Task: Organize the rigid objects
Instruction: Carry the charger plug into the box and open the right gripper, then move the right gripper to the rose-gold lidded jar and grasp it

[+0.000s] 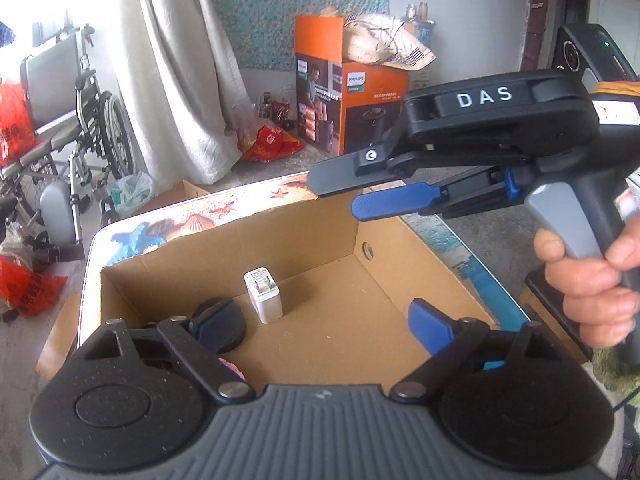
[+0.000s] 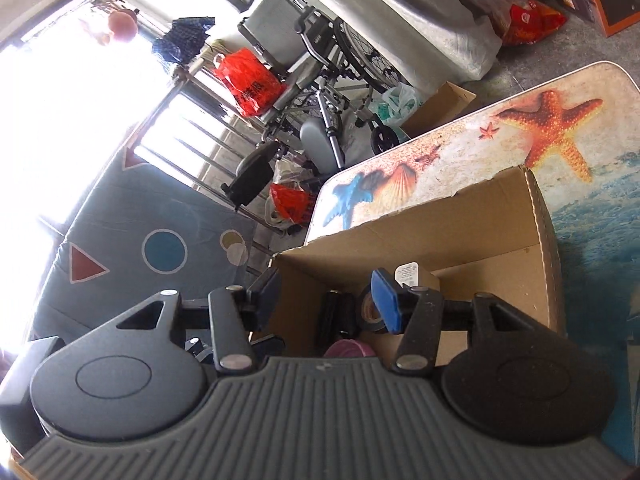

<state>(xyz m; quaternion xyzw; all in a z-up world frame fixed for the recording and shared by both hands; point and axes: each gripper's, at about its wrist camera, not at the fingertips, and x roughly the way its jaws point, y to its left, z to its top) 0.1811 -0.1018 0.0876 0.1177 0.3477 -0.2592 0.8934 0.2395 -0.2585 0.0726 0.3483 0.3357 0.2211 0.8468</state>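
An open cardboard box [image 1: 360, 248] stands on a table with a seaside print [image 1: 184, 222]. Inside it are a white plug charger [image 1: 262, 294], a dark roll of tape [image 1: 236, 338] and a pink object [image 1: 234, 368] at the near wall. My left gripper [image 1: 324, 326] hangs over the box, open wide and empty. My right gripper [image 1: 340, 196] hovers above the box's far right corner, held by a hand [image 1: 588, 292]. In the right wrist view it [image 2: 326, 300] is open with nothing between its pads, above the box [image 2: 538, 216], the charger [image 2: 408, 274], the tape [image 2: 366, 310] and a black object [image 2: 332, 314].
A wheelchair [image 1: 80, 120] with red bags stands left of the table. An orange appliance carton [image 1: 352, 96] sits by the back wall, a red bag [image 1: 272, 142] beside it. A small cardboard box [image 2: 440, 110] lies on the floor by the table's far edge [image 2: 560, 76].
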